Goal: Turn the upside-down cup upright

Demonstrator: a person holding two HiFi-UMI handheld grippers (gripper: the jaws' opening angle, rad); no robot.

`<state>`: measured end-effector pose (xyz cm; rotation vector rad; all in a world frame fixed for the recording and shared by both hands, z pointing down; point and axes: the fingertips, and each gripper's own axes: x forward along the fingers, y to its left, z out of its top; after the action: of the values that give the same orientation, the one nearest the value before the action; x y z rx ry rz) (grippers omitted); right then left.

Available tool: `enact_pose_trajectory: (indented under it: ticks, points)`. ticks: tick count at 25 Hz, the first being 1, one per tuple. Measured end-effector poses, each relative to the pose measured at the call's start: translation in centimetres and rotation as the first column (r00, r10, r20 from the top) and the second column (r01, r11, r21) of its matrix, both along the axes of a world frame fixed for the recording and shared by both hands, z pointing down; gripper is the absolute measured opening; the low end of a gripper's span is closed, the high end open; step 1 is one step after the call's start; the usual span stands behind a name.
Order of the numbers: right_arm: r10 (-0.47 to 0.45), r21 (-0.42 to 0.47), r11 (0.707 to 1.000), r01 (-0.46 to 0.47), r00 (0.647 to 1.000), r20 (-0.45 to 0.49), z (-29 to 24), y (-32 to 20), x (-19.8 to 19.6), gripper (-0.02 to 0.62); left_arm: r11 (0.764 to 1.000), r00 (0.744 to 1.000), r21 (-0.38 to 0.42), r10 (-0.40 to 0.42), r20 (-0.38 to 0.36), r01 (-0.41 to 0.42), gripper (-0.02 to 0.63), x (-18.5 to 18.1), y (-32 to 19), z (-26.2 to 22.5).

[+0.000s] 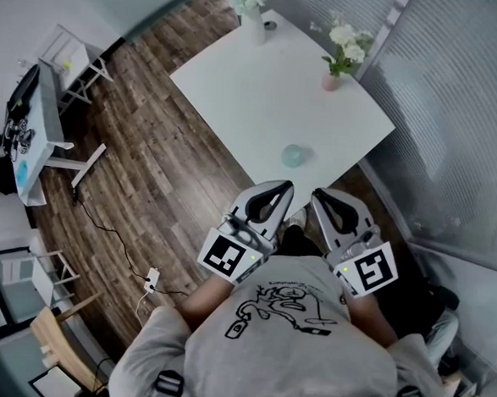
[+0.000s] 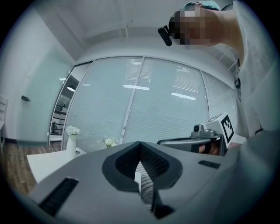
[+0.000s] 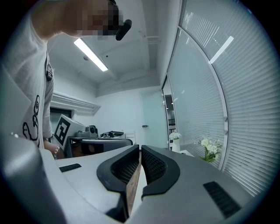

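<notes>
A small pale-blue cup (image 1: pixel 294 156) stands on the white table (image 1: pixel 264 93), close to its near edge; it looks mouth-down, but it is too small here to be sure. Both grippers are held close to the person's chest, short of that edge and apart from the cup. My left gripper (image 1: pixel 281 187) is shut with nothing in it, and so is my right gripper (image 1: pixel 319 194). In the left gripper view the shut jaws (image 2: pixel 140 145) block the cup from sight. In the right gripper view the shut jaws (image 3: pixel 139 148) hide it as well.
Two vases of white flowers stand on the table's far side, one white (image 1: pixel 249 7) and one pink (image 1: pixel 341 57). Glass walls with blinds (image 1: pixel 459 98) run along the right. Wooden floor (image 1: pixel 149 169), a cable with a socket strip (image 1: pixel 149 278) and a cluttered desk (image 1: pixel 28 127) lie to the left.
</notes>
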<state>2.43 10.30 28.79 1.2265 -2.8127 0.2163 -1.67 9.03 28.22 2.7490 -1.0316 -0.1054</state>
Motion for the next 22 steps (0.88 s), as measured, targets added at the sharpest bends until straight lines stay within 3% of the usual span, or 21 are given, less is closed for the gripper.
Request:
enact_pose_trajectory:
  ticks: [10,22]
  points:
    - [-0.046,0.008,0.999,0.046,0.999,0.001,-0.4,-3.9,2.8,0.041,0.999,0.999,0.002,-0.038,0.014,0.038,0.002,2.7,-4.0,-0.4]
    - [-0.092,-0.008,0.996,0.092,0.996,-0.006,0.5,-5.3,4.5,0.041,0.997,0.996,-0.016,-0.08,0.038,0.081,0.003,4.2,-5.2,0.6]
